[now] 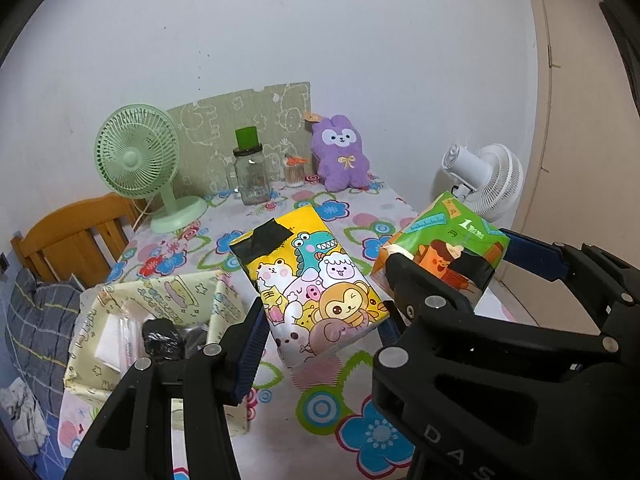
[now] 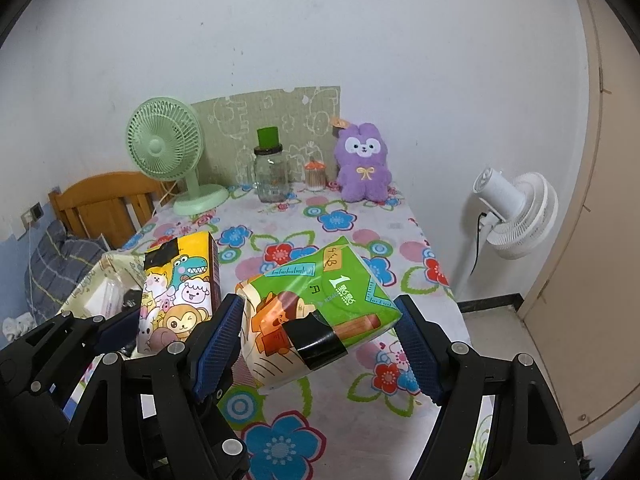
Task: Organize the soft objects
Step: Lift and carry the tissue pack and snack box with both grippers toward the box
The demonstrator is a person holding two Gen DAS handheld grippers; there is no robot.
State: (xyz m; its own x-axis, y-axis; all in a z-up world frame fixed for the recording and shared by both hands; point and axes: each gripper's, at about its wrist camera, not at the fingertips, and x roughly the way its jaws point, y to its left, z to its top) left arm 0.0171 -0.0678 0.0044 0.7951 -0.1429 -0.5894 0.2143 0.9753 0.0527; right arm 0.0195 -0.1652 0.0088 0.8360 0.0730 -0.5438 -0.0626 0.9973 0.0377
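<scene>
My left gripper (image 1: 320, 320) is shut on a yellow cartoon-animal tissue pack (image 1: 312, 280) and holds it above the flowered table (image 1: 320, 404). The same pack shows at the left of the right wrist view (image 2: 176, 296). My right gripper (image 2: 320, 336) is shut on a green tissue pack (image 2: 316, 308) with black tape, held above the table. That green pack also shows in the left wrist view (image 1: 444, 252), to the right of the yellow one. A purple plush rabbit (image 1: 342, 156) sits at the table's far edge, also in the right wrist view (image 2: 363, 168).
A pale yellow open box (image 1: 152, 336) with items inside stands at the table's left front. A green fan (image 1: 140, 160), a glass jar with green lid (image 1: 250, 172) and a small swab jar (image 1: 294, 172) stand at the back. A white fan (image 2: 516, 216) stands right of the table.
</scene>
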